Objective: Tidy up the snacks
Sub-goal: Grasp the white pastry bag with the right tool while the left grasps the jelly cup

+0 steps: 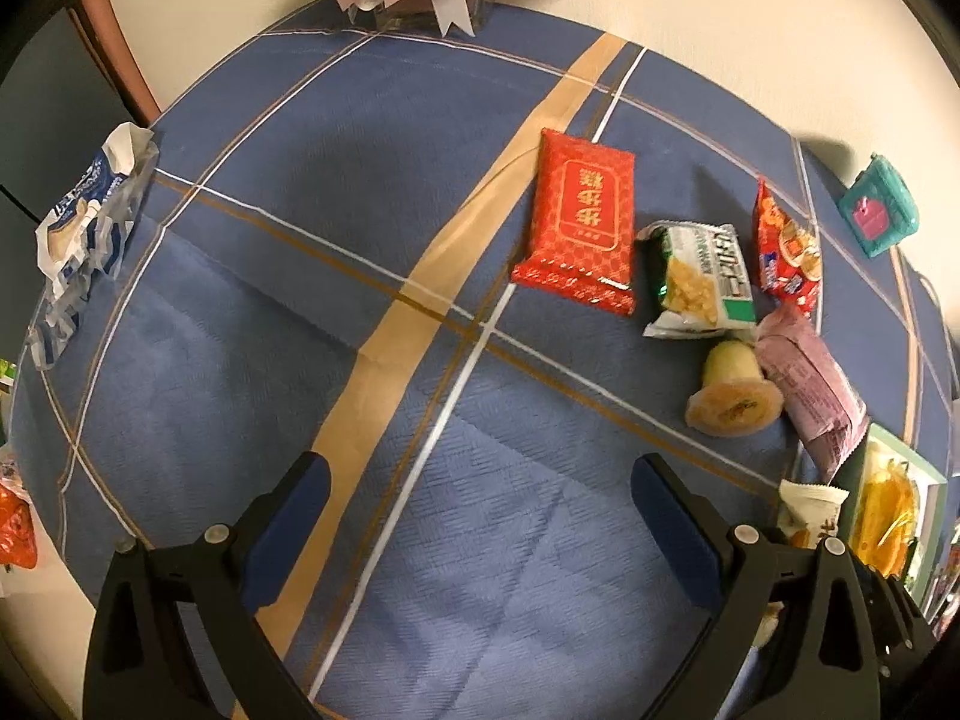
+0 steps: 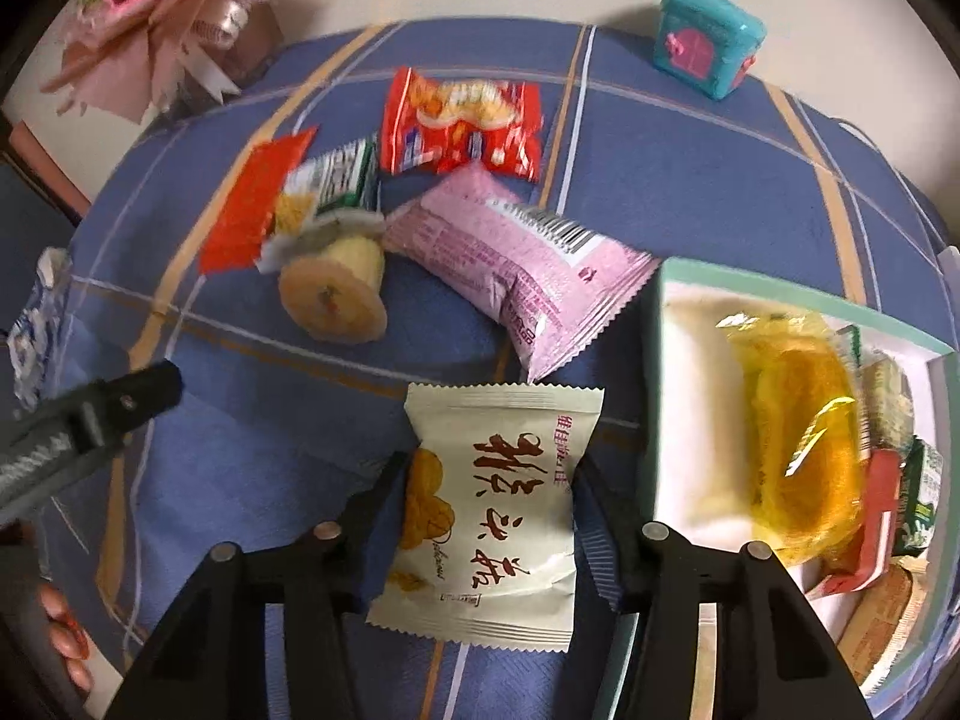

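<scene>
right claw (image 2: pixel 489 483) grips a cream snack packet (image 2: pixel 492 516) beside the box (image 2: pixel 660 360); slick wrapper may slip; left claw (image 1: pixel 480 498) released.

bare cloth (image 1: pixel 252 312) left, snack cluster (image 1: pixel 708 282) right

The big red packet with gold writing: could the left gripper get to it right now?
Probably yes. The left gripper is open and holds nothing, and only bare tablecloth lies between it and the red packet, which lies flat.
</scene>
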